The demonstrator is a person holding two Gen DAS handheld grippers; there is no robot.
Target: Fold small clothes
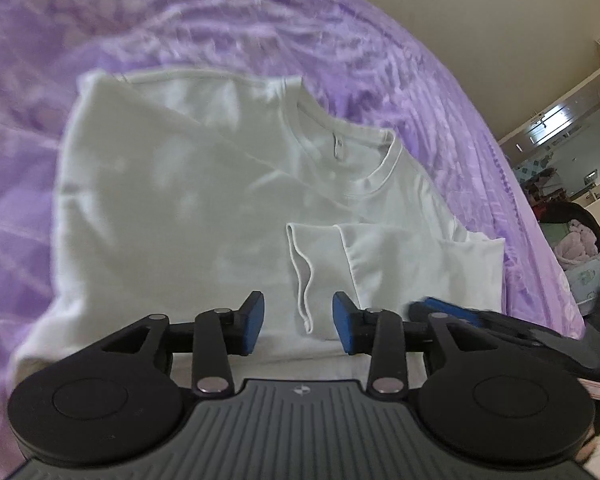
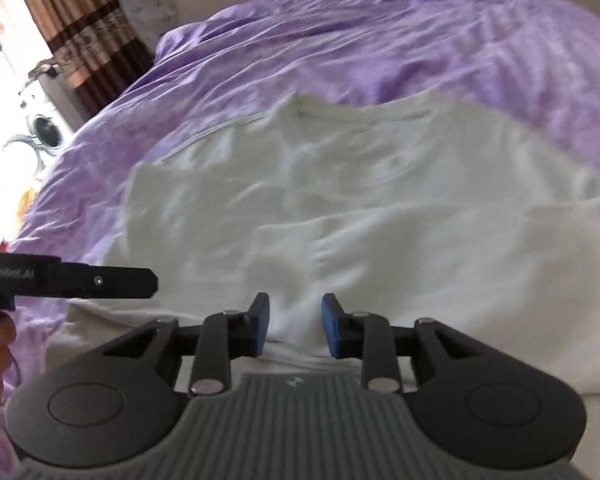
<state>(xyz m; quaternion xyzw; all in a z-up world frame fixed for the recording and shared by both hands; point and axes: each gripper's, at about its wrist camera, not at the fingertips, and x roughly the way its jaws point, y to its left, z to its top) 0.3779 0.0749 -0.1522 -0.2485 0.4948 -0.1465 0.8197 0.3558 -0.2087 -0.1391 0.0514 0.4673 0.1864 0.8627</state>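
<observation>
A white T-shirt lies on a purple bedspread, its neckline toward the far right. Both sides are folded inward, and one sleeve hem lies on top near my fingers. My left gripper is open and empty, just above the shirt's near part. In the right wrist view the same shirt fills the middle. My right gripper is open and empty over its near edge. The other gripper shows in each view: the right one and the left one.
The bedspread surrounds the shirt on all far sides. Beyond the bed's right edge are a basket of laundry and a doorway. Brown curtains and a washing machine stand past the bed's left edge.
</observation>
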